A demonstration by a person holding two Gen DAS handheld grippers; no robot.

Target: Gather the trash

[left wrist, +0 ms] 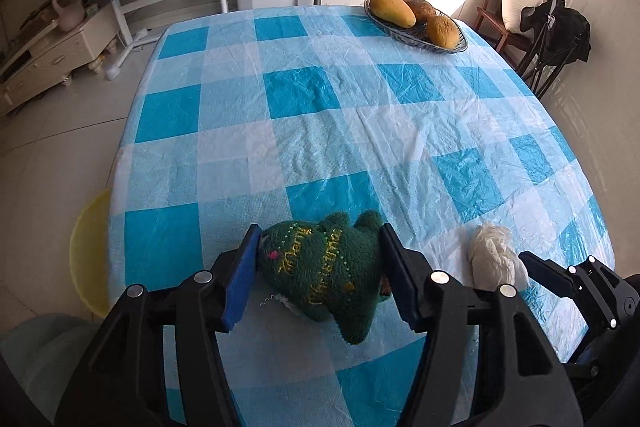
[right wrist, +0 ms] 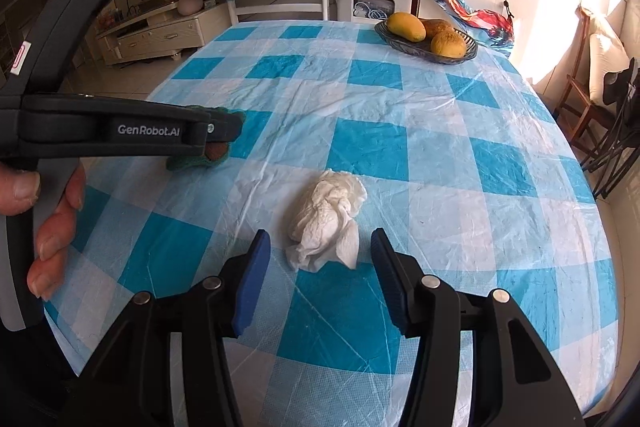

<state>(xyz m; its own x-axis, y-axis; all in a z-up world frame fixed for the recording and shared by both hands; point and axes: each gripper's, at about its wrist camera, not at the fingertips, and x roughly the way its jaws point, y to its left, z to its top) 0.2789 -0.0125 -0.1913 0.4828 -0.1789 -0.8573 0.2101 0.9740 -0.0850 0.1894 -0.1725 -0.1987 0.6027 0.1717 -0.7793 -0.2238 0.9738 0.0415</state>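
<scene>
A green plush toy [left wrist: 328, 267] with yellow stitching lies on the blue-checked tablecloth [left wrist: 320, 115] near the front edge. My left gripper [left wrist: 320, 235] has a blue pad against each side of it, so it is shut on the toy. In the right wrist view the left gripper [right wrist: 216, 131] reaches in from the left over the toy [right wrist: 188, 161], with a person's fingers on its handle. A crumpled white tissue [right wrist: 326, 223] lies right of the toy. My right gripper [right wrist: 320, 239] is open, its tips either side of the tissue's near end without touching it. The tissue [left wrist: 494, 255] also shows in the left wrist view.
A glass bowl [left wrist: 454, 47] with mangoes stands at the far right of the table, also seen as the bowl [right wrist: 470, 53]. A yellow basin [left wrist: 90, 251] sits below the table's left edge. Dark chairs [left wrist: 552, 39] stand at the right side.
</scene>
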